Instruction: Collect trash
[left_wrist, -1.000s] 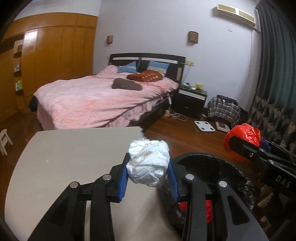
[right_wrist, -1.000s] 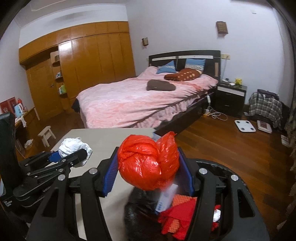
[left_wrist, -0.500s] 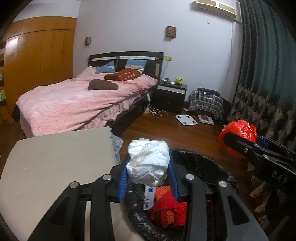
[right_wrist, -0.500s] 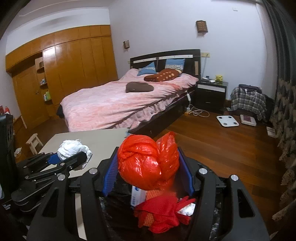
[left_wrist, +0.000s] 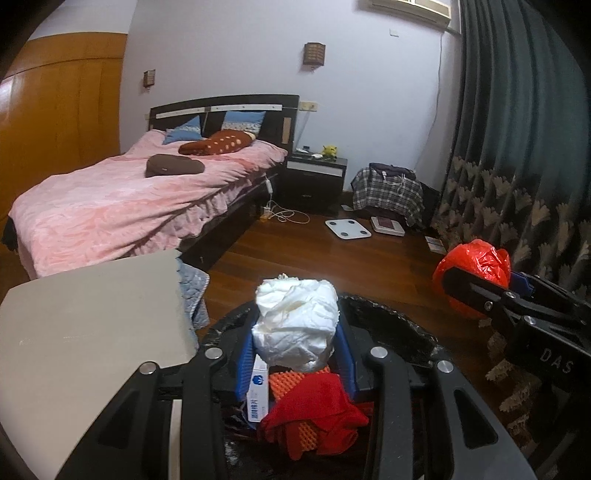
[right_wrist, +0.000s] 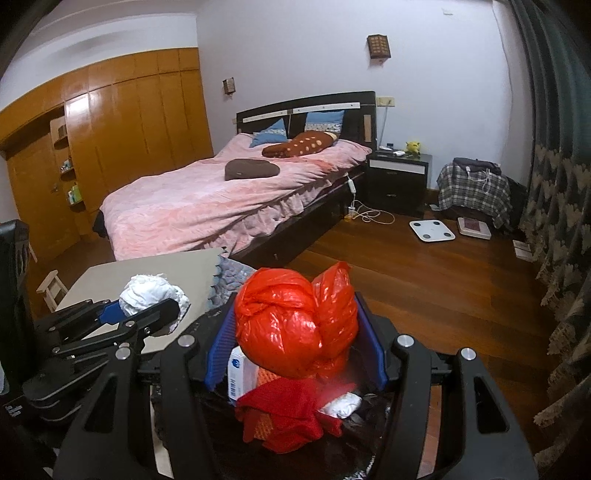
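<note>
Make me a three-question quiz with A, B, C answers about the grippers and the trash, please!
1. Where is the white crumpled wad?
A. On the bed
B. Between the left gripper's fingers, above the black trash bin
C. On the floor by the curtain

2. What colour is the plastic bag in the right gripper?
A. Red
B. Green
C. Yellow

3. What state are the two grippers in?
A. Both open and empty
B. One open, one shut
C. Both shut on trash

Answers:
1. B, the wad sits between the blue pads, with the bin's contents right below it.
2. A, the right wrist view shows a shiny red bag.
3. C, each gripper's pads press on its piece of trash.
</note>
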